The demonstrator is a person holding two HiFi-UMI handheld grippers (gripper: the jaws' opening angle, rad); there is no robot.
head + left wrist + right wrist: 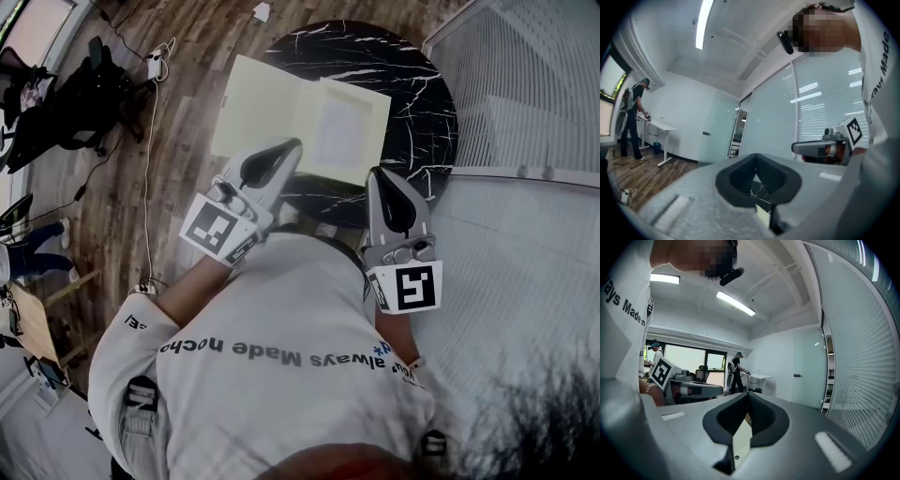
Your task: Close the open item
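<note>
Box (342, 131) lies open; we judge it light, stiff card.
Lid (251, 105) edge suits us; left gripper (294, 145), right gripper (379, 173) closed, empty.

This is an office. In the left gripper view a long strip light (704, 23) runs across the white ceiling at the top, and glass walls with slatted blinds (820, 101) fill the right half. At the far left a person (632, 117) stands at a white desk (661, 126). The right gripper view shows a second standing person (735, 367) near the middle, with a wide window (689, 360) and an office chair (701, 376) at left. In the head view, wood flooring (178, 141) and a power strip with cables (156, 64) lie at upper left, beside a round black marble surface (412, 94).
</note>
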